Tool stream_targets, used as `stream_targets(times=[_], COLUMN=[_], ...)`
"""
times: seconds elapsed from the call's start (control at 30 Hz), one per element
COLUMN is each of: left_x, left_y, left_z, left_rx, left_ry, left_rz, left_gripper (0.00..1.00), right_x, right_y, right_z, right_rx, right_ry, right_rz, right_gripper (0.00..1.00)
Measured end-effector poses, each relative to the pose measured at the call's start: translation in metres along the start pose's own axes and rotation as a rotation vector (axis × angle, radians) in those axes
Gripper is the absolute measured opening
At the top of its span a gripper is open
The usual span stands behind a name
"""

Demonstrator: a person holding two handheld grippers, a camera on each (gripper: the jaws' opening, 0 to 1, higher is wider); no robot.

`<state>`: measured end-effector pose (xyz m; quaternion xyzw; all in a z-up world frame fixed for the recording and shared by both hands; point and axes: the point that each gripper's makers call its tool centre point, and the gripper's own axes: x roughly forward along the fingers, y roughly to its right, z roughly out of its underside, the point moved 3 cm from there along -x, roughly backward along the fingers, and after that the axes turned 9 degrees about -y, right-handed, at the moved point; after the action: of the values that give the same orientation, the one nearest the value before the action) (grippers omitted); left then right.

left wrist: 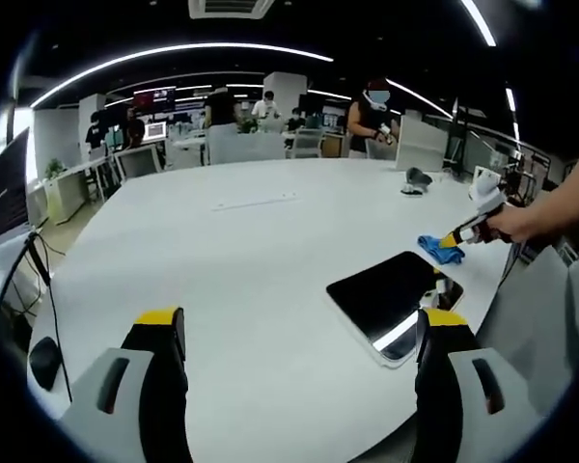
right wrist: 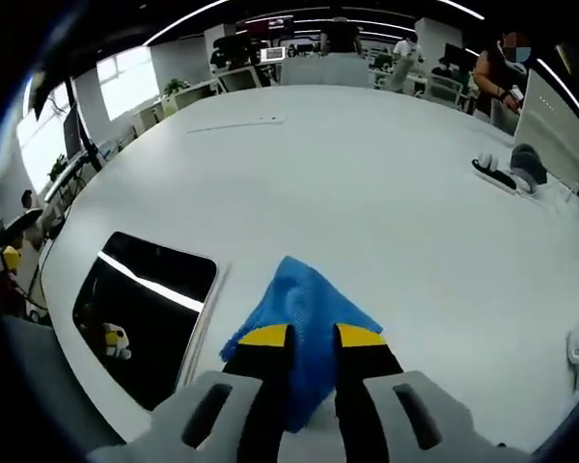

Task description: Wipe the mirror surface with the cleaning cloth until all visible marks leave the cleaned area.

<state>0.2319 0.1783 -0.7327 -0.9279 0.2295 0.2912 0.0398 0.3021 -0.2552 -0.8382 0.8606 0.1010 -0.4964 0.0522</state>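
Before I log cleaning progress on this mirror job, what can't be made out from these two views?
- Marks on the dark rectangular mirror: in both views, reflections of ceiling lights and room mask any smudges.
- Mirror's near corner: left gripper view, behind that gripper's own jaw.
- Blue cleaning cloth: right gripper view, its near part is covered by the right gripper.
- Cloth's contact with the white table: too small in the left gripper view.

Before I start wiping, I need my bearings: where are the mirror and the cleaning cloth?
mirror [right wrist: 145, 313]: right gripper view, middle of its dark glass.
cleaning cloth [right wrist: 304, 304]: right gripper view, blue fabric above the jaws.
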Motion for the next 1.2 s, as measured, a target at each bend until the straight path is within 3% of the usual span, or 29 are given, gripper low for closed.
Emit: stream_targets(times=[0.03, 0.13, 0.23, 0.43, 0.83, 1.2], left_x=[0.0, -0.001, -0.001, -0.006, -0.013, -0.019], left_y=[0.0, 0.001, 0.003, 0.003, 0.007, -0.002], left_z=[0.0, 0.0, 0.004, 0.005, 0.006, -0.004], left_rx=[0.005, 0.006, 0.006, 0.014, 0.008, -0.019], left_ry=[-0.001, 0.008, -0.006, -0.005, -0.01, 0.024], left_rz=[-0.001, -0.006, -0.006, -0.015, -0.021, -0.064], left_gripper=[0.99, 0.99, 0.99, 0.99, 0.99, 0.99], right_x=[0.003, 0.004, 0.005, 0.008, 0.009, -0.02], right_y=[-0.002, -0.009, -0.009, -0.007, -0.003, 0.01], right_z=[0.001, 0.003, 0.005, 0.005, 0.004, -0.03], right_rx=[-0.048, -0.058, -0.048, 0.008, 0.117, 0.146], right_ry=[-0.011, -0.03, -0.027, -0.008, -0.082, 0.003], right_rz=[-0.004, -0.024, -0.02, -0.001, -0.059, -0.071], right_gripper=[0.03, 0.05, 0.01, 0.01, 0.0, 0.0])
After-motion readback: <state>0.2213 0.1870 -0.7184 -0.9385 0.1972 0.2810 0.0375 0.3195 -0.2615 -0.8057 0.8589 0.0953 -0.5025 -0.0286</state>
